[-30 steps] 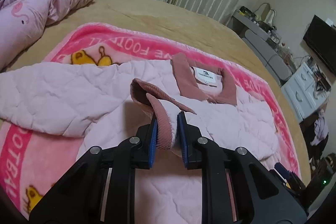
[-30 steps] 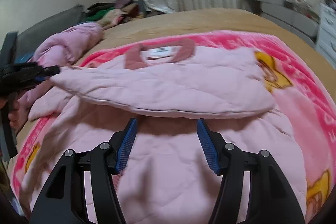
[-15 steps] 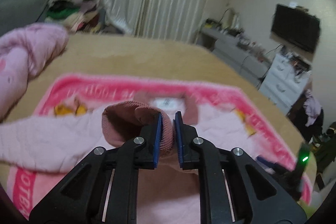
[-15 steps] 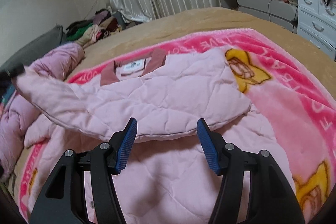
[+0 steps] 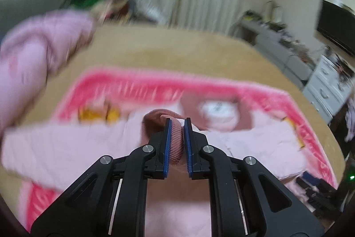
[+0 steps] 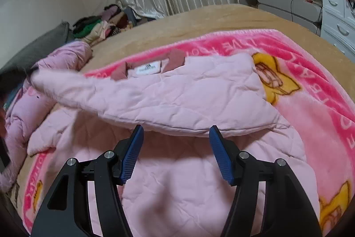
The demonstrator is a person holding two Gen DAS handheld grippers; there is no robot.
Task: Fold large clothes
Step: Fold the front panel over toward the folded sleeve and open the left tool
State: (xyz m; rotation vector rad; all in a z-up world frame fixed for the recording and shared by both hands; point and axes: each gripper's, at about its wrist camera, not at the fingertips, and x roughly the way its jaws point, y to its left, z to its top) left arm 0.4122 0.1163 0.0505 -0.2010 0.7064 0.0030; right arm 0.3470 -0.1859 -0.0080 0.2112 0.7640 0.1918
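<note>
A pale pink quilted jacket (image 6: 177,99) with a dusty-rose collar (image 6: 176,58) lies on a pink blanket on the bed. My left gripper (image 5: 176,123) is shut on the jacket's ribbed rose sleeve cuff (image 5: 175,139) and holds the sleeve (image 6: 73,86) lifted, stretched out to the left above the jacket body. My right gripper (image 6: 175,132) is open and empty, hovering just above the jacket's lower body (image 6: 177,170), in front of the folded sleeve edge. The left wrist view is blurred by motion.
The pink blanket (image 6: 310,103) with yellow cartoon figures covers a tan bedspread (image 6: 199,19). A bunched pink duvet (image 6: 20,117) lies at the left. A clothes pile (image 6: 99,23) sits by the curtains. White drawers (image 6: 339,14) and a grey desk stand at the right.
My left gripper has lifted the cuff and pulled the sleeve up and out to the left. The right gripper has stayed open, with its view tilting slightly higher over the jacket.
</note>
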